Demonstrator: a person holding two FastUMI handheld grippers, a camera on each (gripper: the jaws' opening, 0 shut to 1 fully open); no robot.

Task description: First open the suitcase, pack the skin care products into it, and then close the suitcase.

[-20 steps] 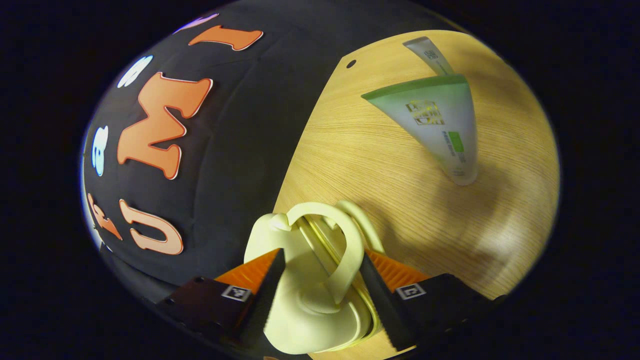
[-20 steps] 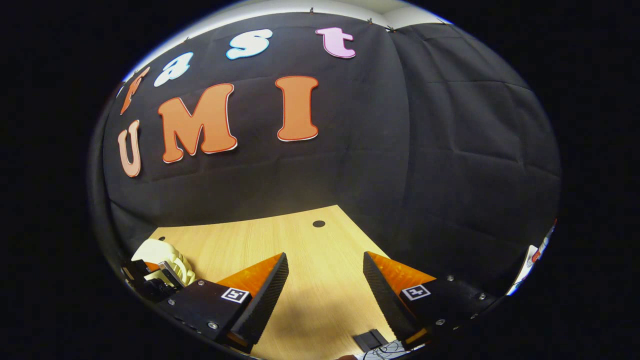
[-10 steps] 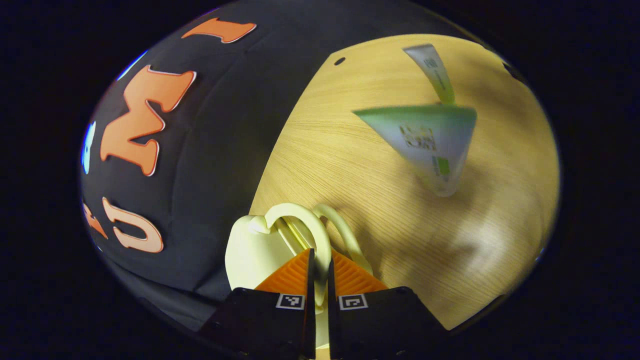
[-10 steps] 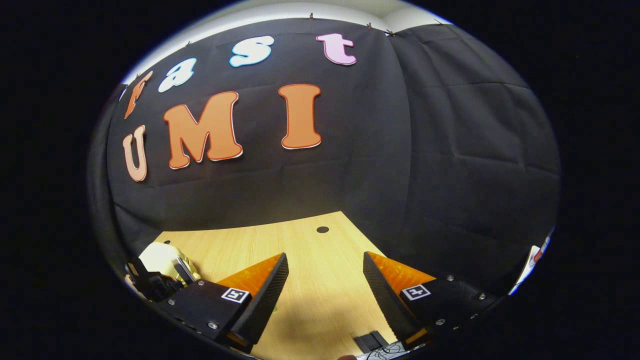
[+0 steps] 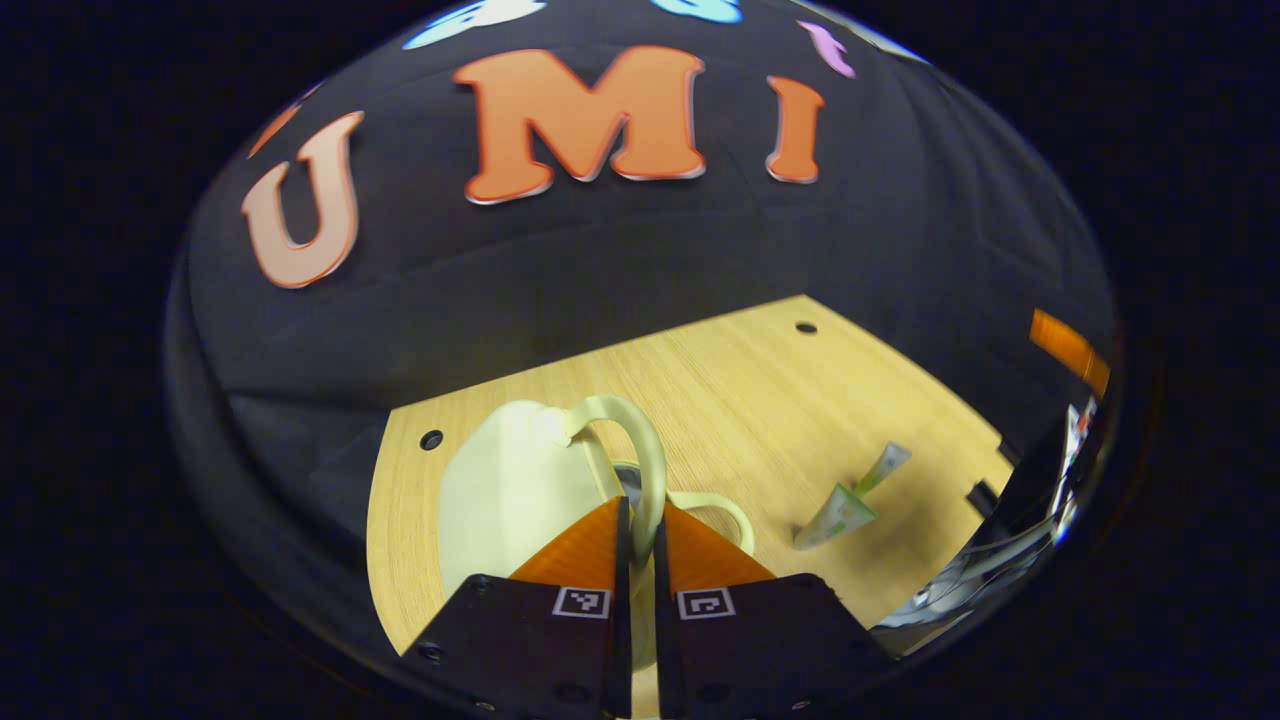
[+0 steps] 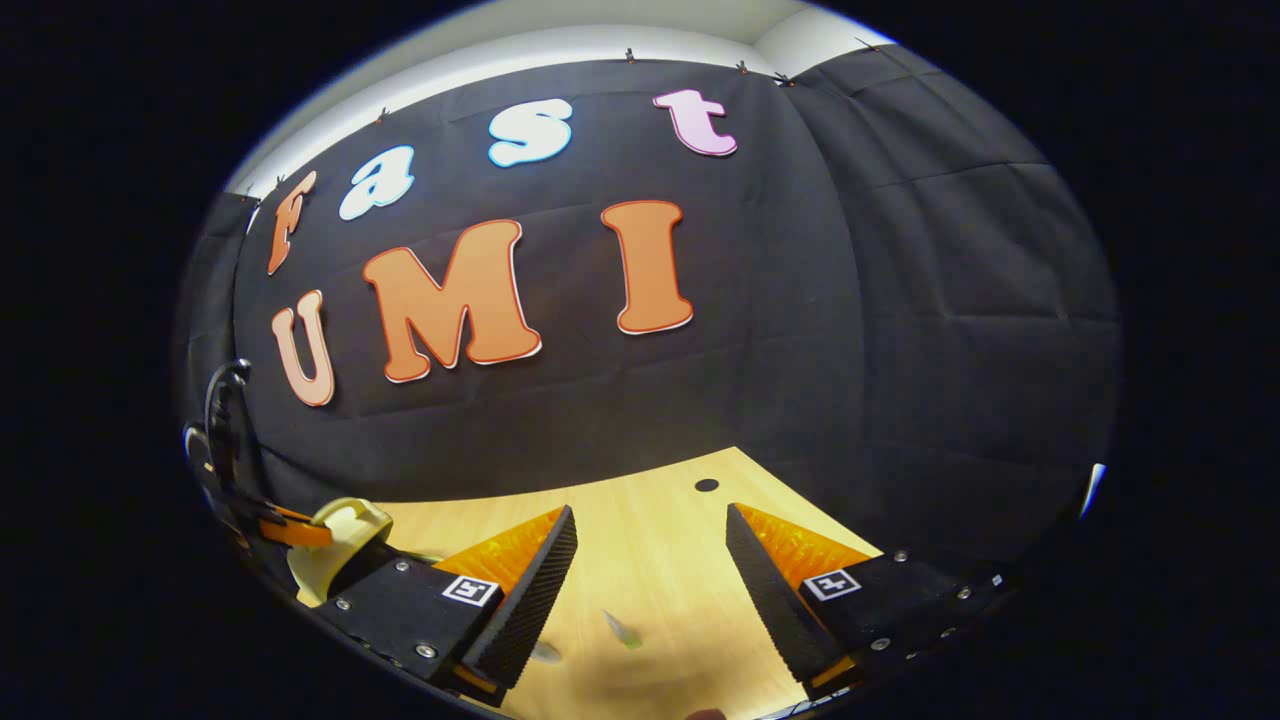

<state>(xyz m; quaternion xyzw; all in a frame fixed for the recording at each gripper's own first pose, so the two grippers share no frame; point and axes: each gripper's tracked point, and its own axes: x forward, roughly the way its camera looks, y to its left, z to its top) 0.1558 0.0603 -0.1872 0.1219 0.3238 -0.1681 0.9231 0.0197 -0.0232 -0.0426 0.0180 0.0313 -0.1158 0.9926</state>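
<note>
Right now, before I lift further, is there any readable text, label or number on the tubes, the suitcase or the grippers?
None can be read.
Larger tube: print too small and blurred.
Thin tube: print too small.
Suitcase: plain, no text seen; the left gripper is shut on its handle.
Square coded markers on both grippers, e.g. right gripper: patterns, not words.
</note>
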